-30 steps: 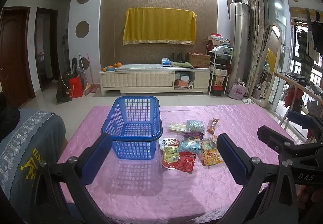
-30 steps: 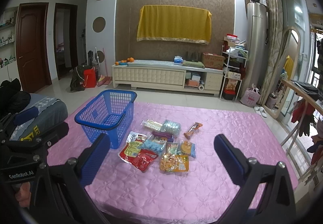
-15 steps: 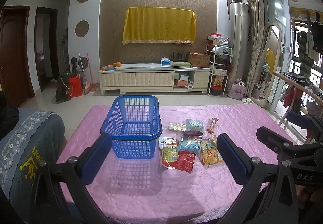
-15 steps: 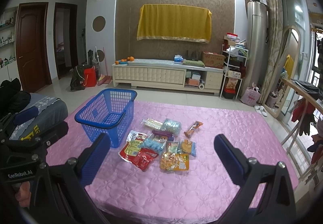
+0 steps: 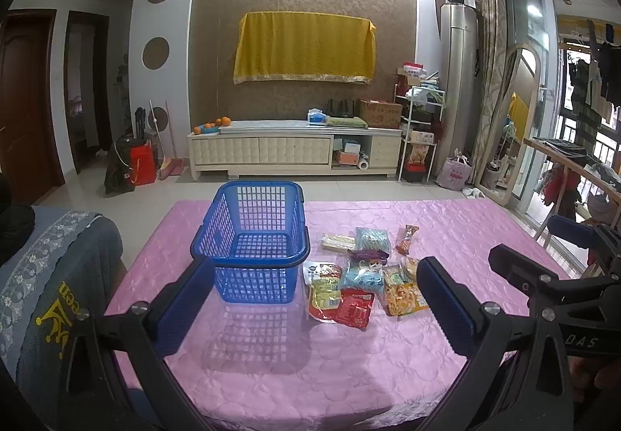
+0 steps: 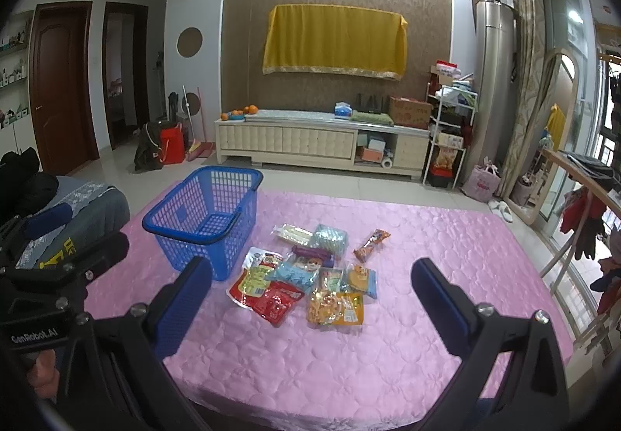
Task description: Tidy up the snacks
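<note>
An empty blue plastic basket stands on the pink quilted table. Right of it lies a cluster of several snack packets: a red one, an orange-yellow one, a light blue one and an orange bar among them. My left gripper hangs open over the table's near side, short of basket and snacks. My right gripper is open too, its fingers framing the packets from well back. Neither holds anything.
A grey patterned cloth covers furniture left of the table. Behind the table are tiled floor and a white TV cabinet. A wooden rack with clothes stands to the right. The other gripper shows in each view's edge.
Both views have barely shifted; the left view has drifted very slightly. Both grippers stay open and the snacks and basket have not moved.
</note>
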`<state>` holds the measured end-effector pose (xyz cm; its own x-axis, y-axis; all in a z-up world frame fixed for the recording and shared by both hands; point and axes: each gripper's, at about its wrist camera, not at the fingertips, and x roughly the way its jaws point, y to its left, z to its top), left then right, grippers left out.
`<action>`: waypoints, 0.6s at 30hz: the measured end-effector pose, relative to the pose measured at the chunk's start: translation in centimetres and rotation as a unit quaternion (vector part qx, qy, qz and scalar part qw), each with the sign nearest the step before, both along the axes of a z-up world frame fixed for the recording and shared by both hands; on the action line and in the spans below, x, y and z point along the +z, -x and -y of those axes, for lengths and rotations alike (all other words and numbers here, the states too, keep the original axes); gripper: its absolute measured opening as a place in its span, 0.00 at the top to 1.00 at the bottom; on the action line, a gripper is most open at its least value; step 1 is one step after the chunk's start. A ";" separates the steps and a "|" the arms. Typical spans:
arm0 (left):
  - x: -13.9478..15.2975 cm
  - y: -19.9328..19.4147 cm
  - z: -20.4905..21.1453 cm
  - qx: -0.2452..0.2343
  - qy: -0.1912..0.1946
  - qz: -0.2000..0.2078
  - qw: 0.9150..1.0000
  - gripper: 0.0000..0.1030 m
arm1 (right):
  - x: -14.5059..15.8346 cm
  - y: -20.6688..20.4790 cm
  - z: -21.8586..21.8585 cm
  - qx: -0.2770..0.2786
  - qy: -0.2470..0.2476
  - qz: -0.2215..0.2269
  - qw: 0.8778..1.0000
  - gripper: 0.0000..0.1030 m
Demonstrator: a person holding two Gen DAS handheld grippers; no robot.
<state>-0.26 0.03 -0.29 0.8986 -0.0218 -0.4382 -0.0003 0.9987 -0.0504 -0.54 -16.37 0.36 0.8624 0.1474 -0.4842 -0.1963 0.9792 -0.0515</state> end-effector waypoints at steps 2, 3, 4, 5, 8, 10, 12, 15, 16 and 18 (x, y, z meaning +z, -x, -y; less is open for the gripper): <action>-0.1 0.0 0.0 -0.001 0.000 -0.001 1.000 0.00 | 0.1 -0.1 0.0 -0.001 0.001 0.000 1.000 0.00; -0.1 -0.1 0.0 -0.001 0.000 -0.001 1.000 0.00 | 0.0 -0.1 0.0 0.000 0.001 -0.001 1.000 0.00; -0.1 -0.1 0.0 -0.001 -0.001 -0.001 1.000 0.00 | 0.0 -0.1 0.0 0.000 0.000 -0.001 1.000 0.00; -0.2 -0.1 0.1 -0.001 -0.002 -0.001 1.000 0.00 | 0.0 -0.1 -0.1 0.000 0.000 -0.001 1.000 0.00; -0.2 -0.1 0.1 -0.002 -0.001 -0.002 1.000 0.00 | -0.1 -0.1 -0.1 -0.003 0.002 -0.001 1.000 0.00; -0.2 0.0 0.1 0.000 -0.001 -0.001 1.000 0.00 | -0.1 -0.1 -0.1 -0.002 0.002 -0.002 1.000 0.00; -0.1 0.0 0.1 0.001 -0.002 0.000 1.000 0.00 | -0.1 -0.2 -0.2 -0.001 0.001 -0.003 1.000 0.00; -0.1 0.0 0.1 0.000 -0.003 -0.001 1.000 0.00 | -0.2 -0.2 -0.2 0.000 0.002 -0.003 1.000 0.00; -0.1 0.0 0.2 -0.001 -0.003 -0.002 1.000 0.00 | -0.2 -0.3 -0.2 -0.002 0.002 -0.003 1.000 0.00; -0.1 0.0 0.2 0.000 -0.003 -0.001 1.000 0.00 | -0.2 -0.3 0.0 -0.002 -0.001 -0.003 1.000 0.00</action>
